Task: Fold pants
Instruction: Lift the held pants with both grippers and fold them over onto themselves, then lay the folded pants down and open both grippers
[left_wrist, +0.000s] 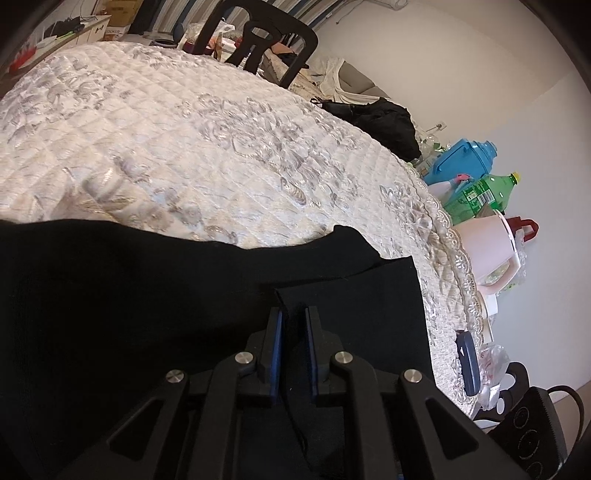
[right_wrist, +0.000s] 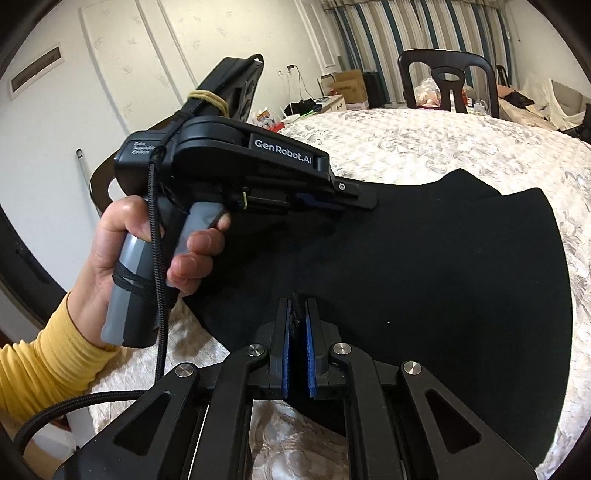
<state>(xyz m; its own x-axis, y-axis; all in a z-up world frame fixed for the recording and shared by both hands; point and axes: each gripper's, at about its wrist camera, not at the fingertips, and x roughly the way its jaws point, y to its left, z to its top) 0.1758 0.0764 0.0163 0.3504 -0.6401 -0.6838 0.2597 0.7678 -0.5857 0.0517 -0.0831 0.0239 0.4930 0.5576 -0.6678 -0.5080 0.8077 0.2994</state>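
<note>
Black pants (left_wrist: 147, 295) lie spread over the near part of a round table covered with a quilted white cloth (left_wrist: 184, 147). In the left wrist view my left gripper (left_wrist: 293, 312) pinches a raised fold of the pants between its blue pads, near the table's right edge. In the right wrist view the pants (right_wrist: 443, 277) spread ahead and to the right. My right gripper (right_wrist: 297, 302) is shut on a frayed edge of them near the table's front edge. The left gripper (right_wrist: 369, 199), held by a hand with a yellow sleeve (right_wrist: 48, 358), rests its tips on the pants' far left part.
A black chair (left_wrist: 258, 40) stands at the table's far side. Beyond the right rim stand a blue jug (left_wrist: 465, 158), a green bottle (left_wrist: 480, 192) and a pink kettle (left_wrist: 487, 251). Dark clothing (left_wrist: 384, 122) is heaped behind. The quilted cloth (right_wrist: 443, 147) beyond the pants is bare.
</note>
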